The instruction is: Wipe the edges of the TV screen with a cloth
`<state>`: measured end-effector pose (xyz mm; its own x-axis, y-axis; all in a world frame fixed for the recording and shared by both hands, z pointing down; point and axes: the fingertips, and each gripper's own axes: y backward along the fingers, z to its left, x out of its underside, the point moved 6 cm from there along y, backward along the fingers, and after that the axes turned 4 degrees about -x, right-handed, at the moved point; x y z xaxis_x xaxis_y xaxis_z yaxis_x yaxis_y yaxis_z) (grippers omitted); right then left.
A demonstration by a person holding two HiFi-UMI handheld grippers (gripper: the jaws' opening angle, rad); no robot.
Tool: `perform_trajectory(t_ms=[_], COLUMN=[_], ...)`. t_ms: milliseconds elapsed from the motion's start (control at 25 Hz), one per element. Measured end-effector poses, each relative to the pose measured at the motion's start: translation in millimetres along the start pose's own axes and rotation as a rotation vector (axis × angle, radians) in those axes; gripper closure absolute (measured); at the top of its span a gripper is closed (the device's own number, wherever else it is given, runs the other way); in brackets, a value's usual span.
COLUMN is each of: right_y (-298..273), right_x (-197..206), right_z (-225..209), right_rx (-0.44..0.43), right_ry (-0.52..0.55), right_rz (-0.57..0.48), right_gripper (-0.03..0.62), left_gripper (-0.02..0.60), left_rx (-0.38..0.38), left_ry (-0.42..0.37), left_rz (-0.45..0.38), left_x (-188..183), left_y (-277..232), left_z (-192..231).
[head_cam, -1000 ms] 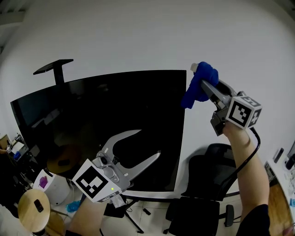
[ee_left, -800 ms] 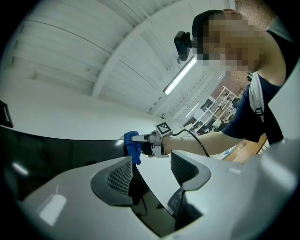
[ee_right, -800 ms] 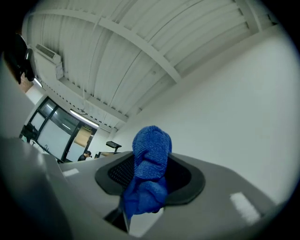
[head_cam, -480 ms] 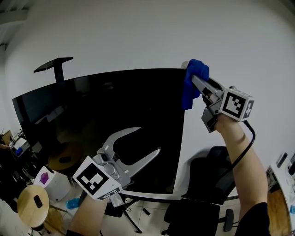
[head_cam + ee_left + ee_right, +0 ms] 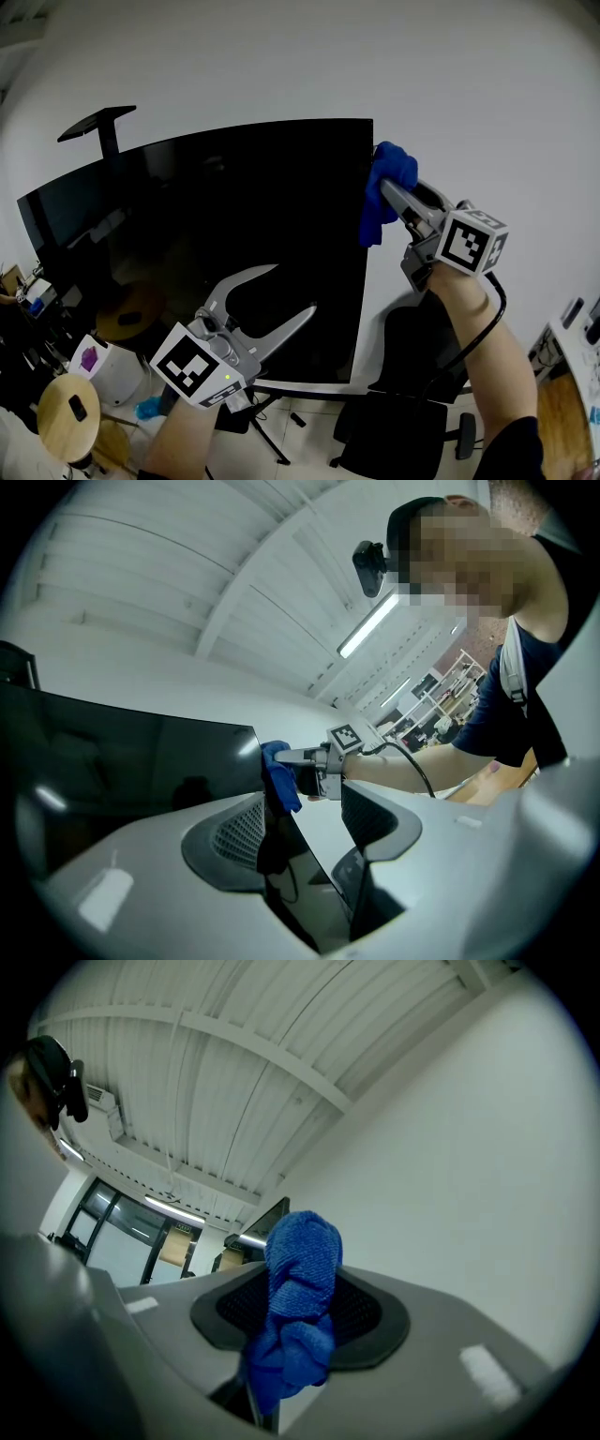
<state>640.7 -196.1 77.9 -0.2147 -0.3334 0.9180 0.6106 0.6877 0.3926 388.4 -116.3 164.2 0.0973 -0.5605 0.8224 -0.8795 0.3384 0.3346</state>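
in the head view we saw the right gripper (image 5: 386, 187) shut tight on a bunched blue cloth (image 5: 382, 199). it held the cloth at the right edge of the tv screen (image 5: 234, 216), just below the top right corner and, as far as we could tell, touching it. the cloth stuck out past the jaw tips and hung a little below them. the left gripper (image 5: 294, 289) sat lower, in front of the screen's lower right part, its jaws spread wide and gripping nothing, well apart from the cloth. a black office chair (image 5: 412, 422) stood below the right arm. in the left gripper view the two jaws stood wide apart and empty, the screen's right edge showed in the gap beyond them, and farther up that edge was the cloth (image 5: 279, 778) in the other gripper's tips. in the right gripper view the jaws were closed on the cloth (image 5: 302, 1269), which filled the space between the pads and bulged above and below them.
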Motion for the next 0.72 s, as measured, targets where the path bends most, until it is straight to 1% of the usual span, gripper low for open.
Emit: perform_trajectory(t_ms=[120,200,600,720], right_y=[12.8,19.0,54.8,65.7], right_x=[25.6,43.3,126.9,150.2], right_z=[8.8,12.5,13.2,12.8], right_rx=[0.02,0.032,0.082,0.093], right_ry=[0.032,0.032,-0.099,-0.138], right_rz=[0.028,0.04,0.071,0.079], right_gripper=[0.414,0.414,0.414,0.414], left_gripper=[0.337,0.337,0.337,0.337], left_rx=[-0.003,-0.003,0.002,0.001], left_ry=[0.016,0.026,0.123,0.145], left_rz=[0.006,0.016,0.08,0.104], left_x=[15.3,25.0,82.4,106.3], left_y=[6.4,9.9,24.9,29.7], left_z=[-5.4,-8.5,-34.7,-43.0])
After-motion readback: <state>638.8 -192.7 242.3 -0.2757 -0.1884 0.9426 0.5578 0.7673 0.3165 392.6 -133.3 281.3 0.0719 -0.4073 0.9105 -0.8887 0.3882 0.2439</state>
